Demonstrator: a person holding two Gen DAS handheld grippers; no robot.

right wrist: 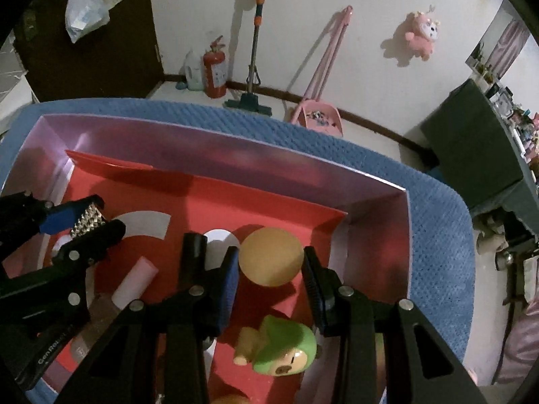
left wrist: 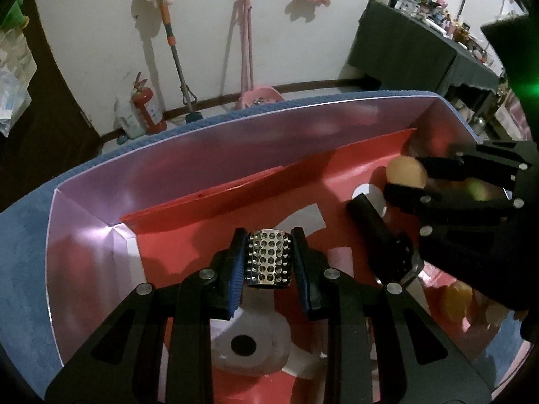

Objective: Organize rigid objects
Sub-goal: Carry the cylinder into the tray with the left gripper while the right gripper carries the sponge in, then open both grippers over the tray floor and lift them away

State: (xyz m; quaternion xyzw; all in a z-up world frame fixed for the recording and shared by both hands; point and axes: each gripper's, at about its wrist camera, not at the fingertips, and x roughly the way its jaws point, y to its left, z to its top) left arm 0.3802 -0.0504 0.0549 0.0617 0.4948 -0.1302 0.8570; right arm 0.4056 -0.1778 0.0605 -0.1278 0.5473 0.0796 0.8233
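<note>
Grater drum (left wrist: pixel 268 258): lower end hidden behind left gripper (left wrist: pixel 268 271) fingers. Ball (right wrist: pixel 271 256): its sides covered by right gripper (right wrist: pixel 271 281) pads. Yellow object (left wrist: pixel 455 299) at the box's near right is blurred, unidentifiable. Green-capped toy (right wrist: pixel 282 348) partly hidden by the right gripper's frame. Far table clutter (left wrist: pixel 434 6) too small to tell.

The metal grater piece (left wrist: pixel 268 257), a curved silver sheet full of round holes and small teeth, stands between the two fingers of the left gripper (left wrist: pixel 268 262), which press on its sides. The orange ball (right wrist: pixel 271 256), smooth and round, sits between the fingers of the right gripper (right wrist: pixel 272 269), touching the blue pad. Just below this gripper lies a small green-hooded figure (right wrist: pixel 282 346). To its left lies a black cylinder (left wrist: pixel 377 232), tilted, and a pale pink stick (right wrist: pixel 134 282).
</note>
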